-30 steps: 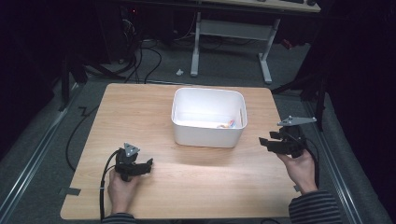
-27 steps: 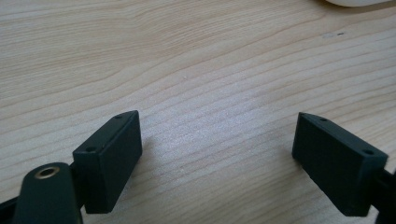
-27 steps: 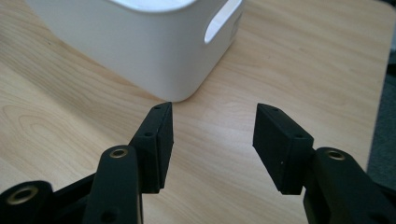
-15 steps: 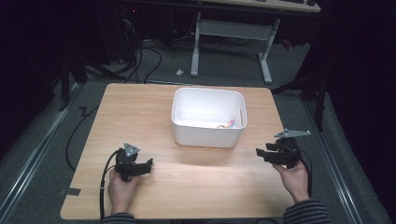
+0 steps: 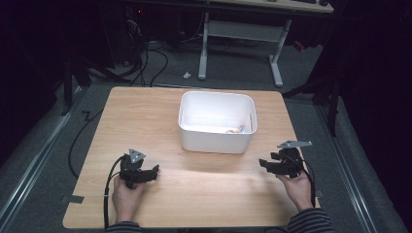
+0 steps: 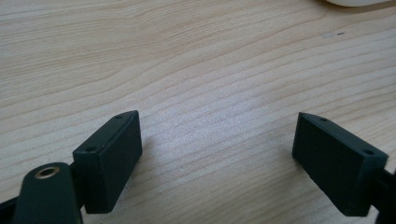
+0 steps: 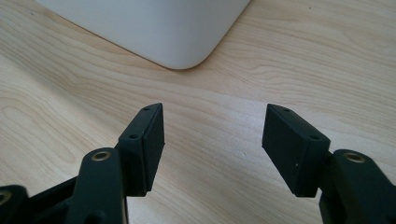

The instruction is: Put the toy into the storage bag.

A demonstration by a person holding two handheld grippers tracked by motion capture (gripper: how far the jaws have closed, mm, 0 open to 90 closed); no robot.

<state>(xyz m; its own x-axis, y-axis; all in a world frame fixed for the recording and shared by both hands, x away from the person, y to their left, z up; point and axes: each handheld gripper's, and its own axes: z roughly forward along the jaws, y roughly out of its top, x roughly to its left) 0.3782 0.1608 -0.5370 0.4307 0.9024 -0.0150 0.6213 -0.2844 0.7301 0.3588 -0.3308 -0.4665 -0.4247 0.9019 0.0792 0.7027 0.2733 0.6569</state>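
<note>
A white plastic bin [image 5: 216, 121] stands at the middle back of the wooden table [image 5: 145, 116], with small coloured items [image 5: 235, 129] lying inside near its right wall. My left gripper [image 5: 154, 172] rests at the front left of the table, held by a hand, open and empty [image 6: 217, 140]. My right gripper [image 5: 264, 165] is low over the table at the front right, just right of the bin's near corner [image 7: 180, 51]. Its jaws have just been opening and stand apart with only bare wood between them [image 7: 215, 135].
Cables [image 5: 109, 194] trail from each gripper toward the table's front edge. Beyond the table a white desk frame [image 5: 238, 43] stands on the grey floor, with more cables [image 5: 145, 53] at the back left. Dark surroundings flank both sides.
My right gripper has sunk from above the table's right edge down close to the tabletop and a little nearer the front. The left gripper has kept still.
</note>
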